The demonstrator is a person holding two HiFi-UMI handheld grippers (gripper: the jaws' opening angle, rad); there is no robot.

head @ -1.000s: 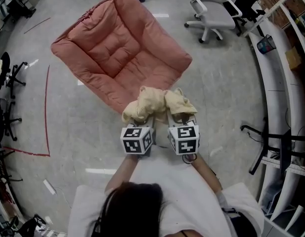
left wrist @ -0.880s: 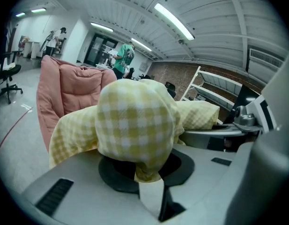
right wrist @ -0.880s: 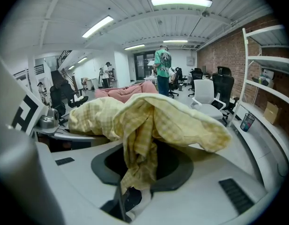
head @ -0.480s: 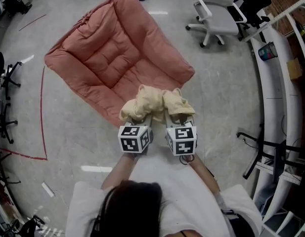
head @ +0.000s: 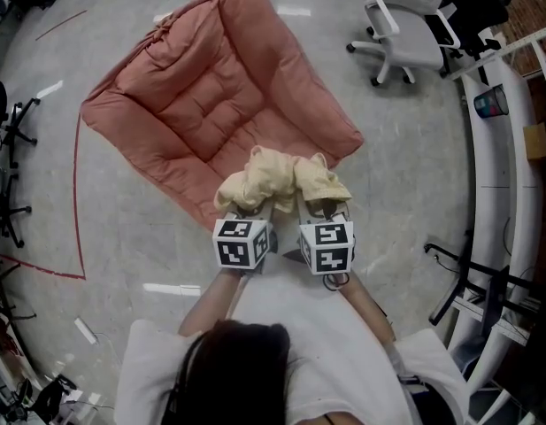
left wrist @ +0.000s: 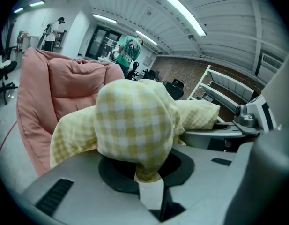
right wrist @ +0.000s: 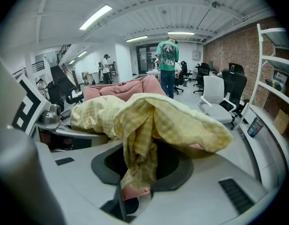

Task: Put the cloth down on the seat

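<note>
1. Left gripper (head: 247,211): fingers nearly together, pinched on a fold of the yellow checked cloth (head: 281,180). The rest of the fabric heaps up over the fingertips and hides them
2. Right gripper (head: 320,209): fingers equally narrow, clamped on another fold of the same cloth, which drapes forward over their tips
3. The two grippers are side by side, close together. The cloth is bunched into two lumps, one per gripper, and bridges the small gap between the two pairs of fingers. It is held up, not laid on anything
4. Seat (head: 202,96), pink, padded, with raised sides, on the floor: just ahead of both pairs of fingers and off to their left. In the head view its near edge runs beneath the fingertips
5. White office chair (head: 412,25): well ahead of the right fingers, off to their right
6. Person in a green shirt (right wrist: 167,55): standing far beyond the fingers, past the seat
</note>
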